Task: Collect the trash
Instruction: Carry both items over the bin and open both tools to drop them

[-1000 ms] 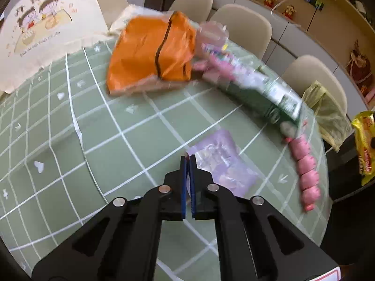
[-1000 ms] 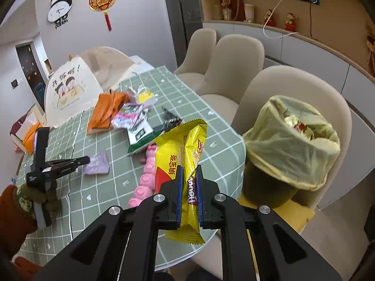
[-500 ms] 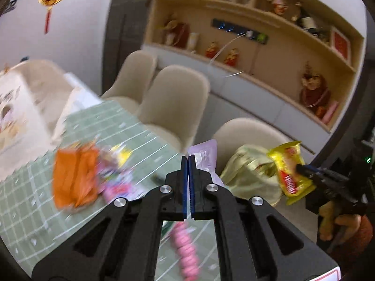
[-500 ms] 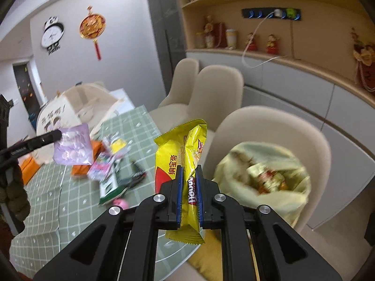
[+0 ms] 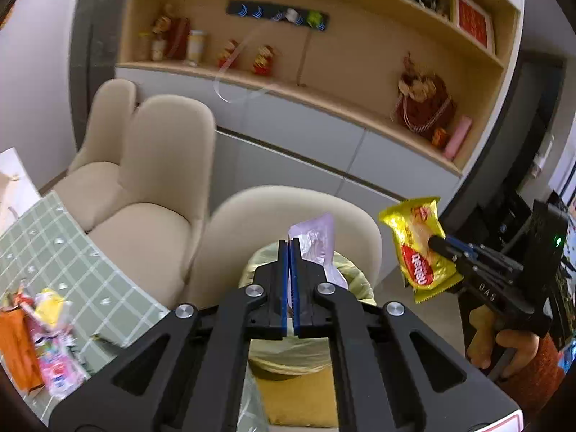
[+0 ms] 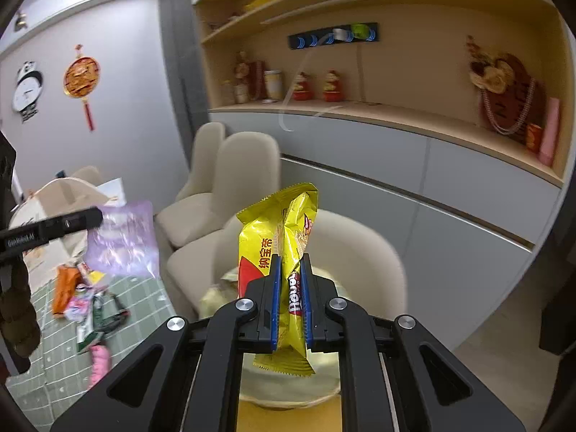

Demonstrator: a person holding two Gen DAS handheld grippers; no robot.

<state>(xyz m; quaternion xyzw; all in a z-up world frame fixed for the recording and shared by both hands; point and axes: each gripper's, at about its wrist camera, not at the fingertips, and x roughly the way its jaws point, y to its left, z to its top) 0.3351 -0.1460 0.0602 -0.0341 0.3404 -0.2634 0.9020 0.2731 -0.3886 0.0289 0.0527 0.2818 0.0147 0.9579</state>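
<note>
Wrappers, purple (image 5: 316,241) and yellow (image 6: 284,248), now off table, above bin (image 5: 354,280).

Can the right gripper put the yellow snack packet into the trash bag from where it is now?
Probably yes. The right gripper holds the yellow snack packet just over the open trash bag on the chair, and nothing lies between. The left gripper with its purple wrapper hovers nearby.

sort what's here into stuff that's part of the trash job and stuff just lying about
Job: yellow wrapper in right gripper; purple wrapper in left gripper; bin bag; table litter.

Lying about: chairs; shelf ornaments; clock.
</note>
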